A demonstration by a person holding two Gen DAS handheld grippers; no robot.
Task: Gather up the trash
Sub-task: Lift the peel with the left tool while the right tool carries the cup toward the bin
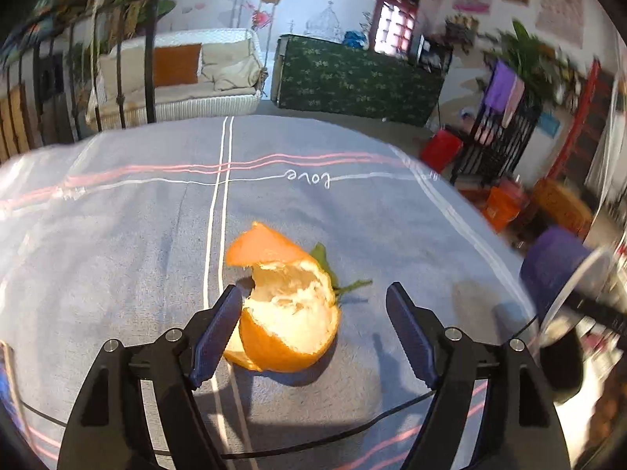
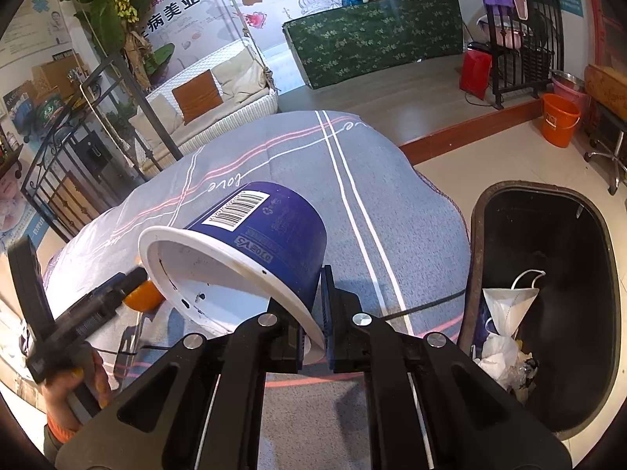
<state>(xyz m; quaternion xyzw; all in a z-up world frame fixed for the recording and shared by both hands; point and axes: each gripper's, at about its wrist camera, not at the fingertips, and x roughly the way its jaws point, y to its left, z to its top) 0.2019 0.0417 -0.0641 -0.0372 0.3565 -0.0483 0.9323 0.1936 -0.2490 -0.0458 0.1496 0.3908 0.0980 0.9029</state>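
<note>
Peel first, right under our noses: the torn orange citrus peel with its green leaf (image 1: 284, 305) lies on the grey cloth-covered table with white and pink stripes (image 1: 117, 243), sitting between the spread jaws of our left gripper (image 1: 315, 329), nearer finger touching or nearly touching its rim, nothing clamped yet. Over on the other side, our right gripper (image 2: 313, 337) is pinched tight on the white rim of the purple paper cup with a barcode label (image 2: 250, 258), carried tilted above the cloth. Just past the table's right edge sits the black oval trash bin (image 2: 486, 258), mouth open, a white face mask (image 2: 509, 305) and crumpled scraps already inside. So we judge it partway: cup needs dropping, peel needs gripping. Room looks generous, open cloth ahead, bare floor beyond the edge.
</note>
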